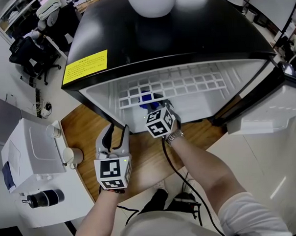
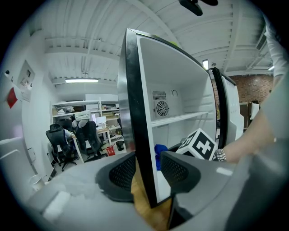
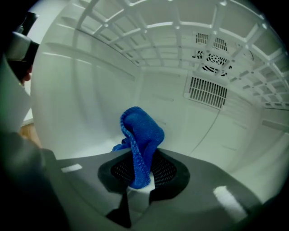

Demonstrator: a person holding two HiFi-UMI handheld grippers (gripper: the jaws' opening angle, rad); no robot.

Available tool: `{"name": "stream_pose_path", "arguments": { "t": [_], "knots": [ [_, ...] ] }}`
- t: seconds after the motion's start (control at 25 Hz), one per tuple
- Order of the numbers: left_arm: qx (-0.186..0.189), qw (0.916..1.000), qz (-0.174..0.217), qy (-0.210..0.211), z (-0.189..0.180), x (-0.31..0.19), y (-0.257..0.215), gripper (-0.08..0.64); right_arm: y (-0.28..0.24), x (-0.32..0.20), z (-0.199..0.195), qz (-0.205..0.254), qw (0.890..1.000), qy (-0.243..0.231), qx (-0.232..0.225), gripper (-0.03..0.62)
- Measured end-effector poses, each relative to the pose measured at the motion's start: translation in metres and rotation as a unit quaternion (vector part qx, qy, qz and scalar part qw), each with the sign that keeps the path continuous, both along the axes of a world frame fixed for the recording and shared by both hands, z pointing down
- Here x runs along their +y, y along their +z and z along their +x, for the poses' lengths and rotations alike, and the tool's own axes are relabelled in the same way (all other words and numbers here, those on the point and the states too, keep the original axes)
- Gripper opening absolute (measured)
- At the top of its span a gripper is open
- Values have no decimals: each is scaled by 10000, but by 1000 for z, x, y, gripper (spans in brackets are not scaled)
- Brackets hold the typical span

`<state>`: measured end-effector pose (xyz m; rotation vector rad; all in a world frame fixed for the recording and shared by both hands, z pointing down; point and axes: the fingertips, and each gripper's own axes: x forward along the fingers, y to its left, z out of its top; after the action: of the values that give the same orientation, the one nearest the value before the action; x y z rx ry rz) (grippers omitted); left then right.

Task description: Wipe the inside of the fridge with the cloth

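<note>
Cloth (image 3: 140, 135) of blue pile is clamped by its lower fold between the narrowly set fingers of the right gripper (image 3: 141, 173), and its free end stands up in a loose hood above them. That gripper is inside the open fridge (image 1: 183, 35), under the white wire shelf (image 1: 185, 84), facing the back wall and its vent grille (image 3: 207, 92). As far as the right gripper view shows, the cloth hangs in air and is pressed on no surface, so I judge the step in hand to be the approach to a first stroke and not the stroke itself. The left gripper (image 1: 116, 136) sits outside on the wooden worktop (image 1: 89, 127) at the fridge's front left corner. Its fingers stand moderately apart and carry nothing. The edge of the left side wall lines up in the gap between them, but I cannot tell whether they bear on it. The door (image 1: 265, 110) is swung open to the right. The next move probably calls for lowering or tilting the right gripper until the upstanding fold, not the hard fingers, meets the floor or a wall of the cavity. A sweep should follow with steady pressure, kept clear of the shelf above and with the grip tight enough that the cloth does not pull free.
</note>
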<state>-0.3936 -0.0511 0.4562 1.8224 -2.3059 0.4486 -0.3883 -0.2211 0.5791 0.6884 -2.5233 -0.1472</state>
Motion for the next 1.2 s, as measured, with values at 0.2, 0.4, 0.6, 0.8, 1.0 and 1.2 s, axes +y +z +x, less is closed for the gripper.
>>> {"name": "stream_pose_path", "arguments": {
  "t": [0.2, 0.4, 0.6, 0.8, 1.0, 1.2],
  "knots": [
    [3, 10000, -14, -43, -1, 0, 1, 167, 2, -15, 19, 28, 9998, 192, 49, 71],
    [16, 10000, 4, -91, 0, 0, 0, 167, 5, -28, 37, 41, 9994, 343, 99, 71],
    [28, 9999, 9, -124, -1, -1, 0, 167, 6, -42, 55, 74, 9984, 527, 166, 71],
    [47, 9999, 11, -162, -1, 0, 1, 167, 6, -56, 72, 119, 9973, 694, 199, 71],
    [62, 9998, 13, -184, -1, -1, 1, 167, 8, -68, 89, 152, 9960, 846, 260, 71],
    [65, 9998, -3, -193, -1, 0, 1, 167, 7, -80, 107, 178, 9939, 1044, 308, 71]
  ]
}}
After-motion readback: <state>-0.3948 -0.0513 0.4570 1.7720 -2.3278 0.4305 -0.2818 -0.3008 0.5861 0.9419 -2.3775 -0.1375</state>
